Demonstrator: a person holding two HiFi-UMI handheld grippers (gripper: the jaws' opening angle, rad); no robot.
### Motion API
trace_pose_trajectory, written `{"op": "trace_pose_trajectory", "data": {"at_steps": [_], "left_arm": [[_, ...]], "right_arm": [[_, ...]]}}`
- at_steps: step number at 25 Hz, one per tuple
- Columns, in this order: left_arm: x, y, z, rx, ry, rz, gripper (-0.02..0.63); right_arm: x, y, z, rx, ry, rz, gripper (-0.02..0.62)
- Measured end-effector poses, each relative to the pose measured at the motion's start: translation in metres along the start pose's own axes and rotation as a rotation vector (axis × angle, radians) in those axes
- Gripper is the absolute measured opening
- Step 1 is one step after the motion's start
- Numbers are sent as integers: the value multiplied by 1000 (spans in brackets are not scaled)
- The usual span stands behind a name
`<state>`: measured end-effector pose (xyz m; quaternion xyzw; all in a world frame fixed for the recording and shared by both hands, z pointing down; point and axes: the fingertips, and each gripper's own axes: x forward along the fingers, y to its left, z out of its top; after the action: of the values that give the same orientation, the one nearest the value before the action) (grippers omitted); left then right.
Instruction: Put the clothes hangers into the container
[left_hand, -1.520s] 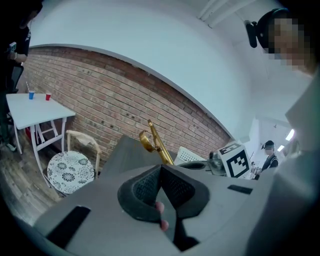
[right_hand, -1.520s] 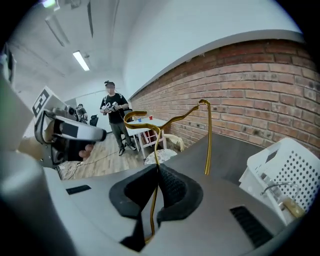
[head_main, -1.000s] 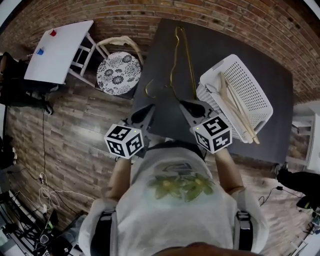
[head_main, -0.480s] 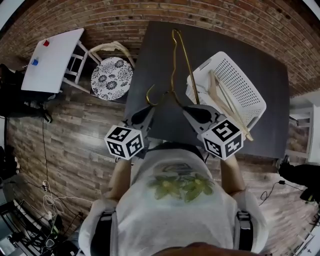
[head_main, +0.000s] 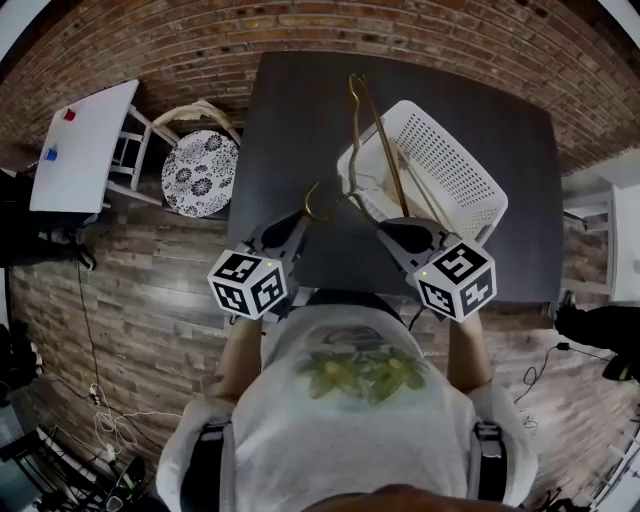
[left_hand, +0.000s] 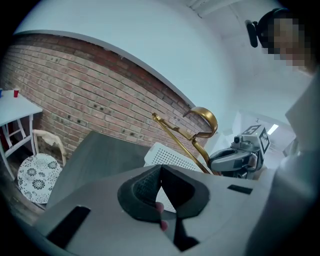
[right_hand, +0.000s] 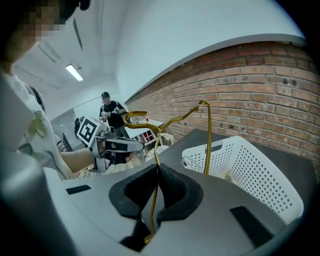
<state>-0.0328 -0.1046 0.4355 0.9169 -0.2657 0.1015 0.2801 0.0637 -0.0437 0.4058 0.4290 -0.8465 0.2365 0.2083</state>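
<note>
Right gripper view: right gripper (right_hand: 157, 170) fingers clench a gold wire hanger (right_hand: 206, 135) over the white basket (right_hand: 265, 175); left gripper (left_hand: 160, 170) fingers closed, empty

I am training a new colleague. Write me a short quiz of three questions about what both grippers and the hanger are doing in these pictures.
1. True or false: the right gripper is shut on the gold hanger.
2. What is between the jaws of the left gripper? A. the hook of a hanger. B. nothing, the jaws are together. C. the rim of a basket.
3. Fill in the missing word: the white basket stands on the dark ____.

Key:
1. True. The wire runs between the closed jaws.
2. B.
3. table.
</note>
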Motion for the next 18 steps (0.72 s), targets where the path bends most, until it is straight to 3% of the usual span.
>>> {"op": "trace_pose_trajectory", "data": {"at_steps": [18], "left_arm": [[42, -33, 0, 30, 35, -64, 29]], "right_arm": [[-45, -69, -73, 28, 205, -151, 38]]}}
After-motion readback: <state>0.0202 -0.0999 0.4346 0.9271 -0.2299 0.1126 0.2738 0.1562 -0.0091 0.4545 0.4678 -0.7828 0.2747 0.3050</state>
